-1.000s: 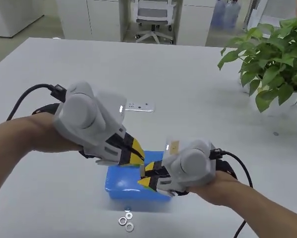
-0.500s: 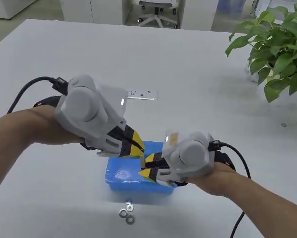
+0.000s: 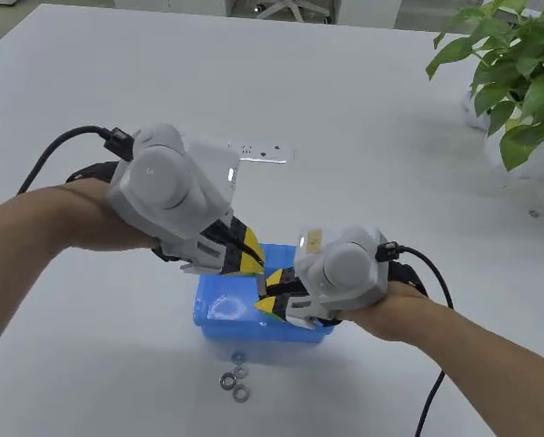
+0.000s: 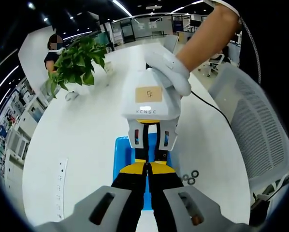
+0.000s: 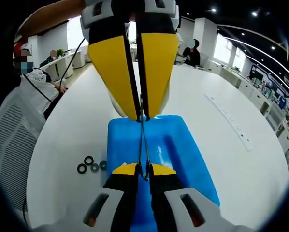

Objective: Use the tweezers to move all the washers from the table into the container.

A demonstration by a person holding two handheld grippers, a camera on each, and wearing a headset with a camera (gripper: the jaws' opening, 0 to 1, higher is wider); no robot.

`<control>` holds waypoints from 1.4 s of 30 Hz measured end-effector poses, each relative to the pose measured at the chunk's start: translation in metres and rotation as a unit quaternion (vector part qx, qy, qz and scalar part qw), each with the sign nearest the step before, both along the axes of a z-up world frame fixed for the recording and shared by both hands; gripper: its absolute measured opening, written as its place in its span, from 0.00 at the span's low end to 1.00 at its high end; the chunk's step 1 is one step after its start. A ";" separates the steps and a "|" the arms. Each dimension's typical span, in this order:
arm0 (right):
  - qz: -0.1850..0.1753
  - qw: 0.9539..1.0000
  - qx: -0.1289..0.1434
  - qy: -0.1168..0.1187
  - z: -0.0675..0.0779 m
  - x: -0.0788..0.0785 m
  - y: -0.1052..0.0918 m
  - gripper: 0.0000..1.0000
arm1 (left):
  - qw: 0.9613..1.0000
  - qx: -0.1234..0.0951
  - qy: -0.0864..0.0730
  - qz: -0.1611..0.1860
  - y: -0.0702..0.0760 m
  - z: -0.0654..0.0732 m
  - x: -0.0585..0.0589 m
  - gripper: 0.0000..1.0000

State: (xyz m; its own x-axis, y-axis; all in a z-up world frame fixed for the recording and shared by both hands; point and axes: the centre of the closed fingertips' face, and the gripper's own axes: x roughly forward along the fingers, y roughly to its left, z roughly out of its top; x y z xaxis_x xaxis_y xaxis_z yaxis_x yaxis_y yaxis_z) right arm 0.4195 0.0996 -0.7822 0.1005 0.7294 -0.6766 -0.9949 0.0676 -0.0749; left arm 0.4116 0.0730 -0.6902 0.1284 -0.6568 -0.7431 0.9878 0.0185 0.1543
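Above the blue container [image 3: 219,314], the head view has the left gripper [image 3: 246,261] and right gripper [image 3: 269,306] meeting tip to tip, washers [image 3: 234,382] lying on the worktop [image 3: 363,118] just beside. Left gripper view: its fingers [image 4: 132,170] are pinched together. Right gripper view: both pairs clamp the thin tweezers [image 5: 142,140], probably to reseat the hold.

Left claw [image 3: 247,259] and right claw [image 3: 266,308] point at each other, tips near — both with jaws pressed together.
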 end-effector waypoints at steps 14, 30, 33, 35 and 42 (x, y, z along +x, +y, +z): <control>0.008 1.000 -0.013 0.002 -0.009 0.000 0.000 0.10 | 1.000 -0.003 0.005 0.003 0.001 -0.009 0.001 0.05; 0.006 1.000 -0.011 -0.012 0.002 -0.001 -0.001 0.11 | 1.000 -0.005 0.000 0.007 0.002 0.002 -0.002 0.05; 0.004 1.000 -0.007 -0.016 0.008 -0.002 -0.001 0.11 | 1.000 -0.005 -0.004 0.008 0.002 0.008 -0.004 0.05; 0.004 1.000 -0.006 -0.020 0.012 -0.004 0.000 0.11 | 1.000 -0.006 -0.008 0.008 0.002 0.012 -0.006 0.05; 0.002 0.999 -0.001 -0.032 0.026 -0.009 -0.001 0.11 | 1.000 -0.006 -0.016 0.008 0.001 0.025 -0.014 0.05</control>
State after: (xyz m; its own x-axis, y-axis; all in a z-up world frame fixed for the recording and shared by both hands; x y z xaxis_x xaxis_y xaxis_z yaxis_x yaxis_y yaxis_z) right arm 0.4103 0.0986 -0.7562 0.1396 0.7287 -0.6705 -0.9885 0.0624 -0.1380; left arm 0.3972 0.0739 -0.6651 0.1628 -0.6640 -0.7298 0.9819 0.0367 0.1856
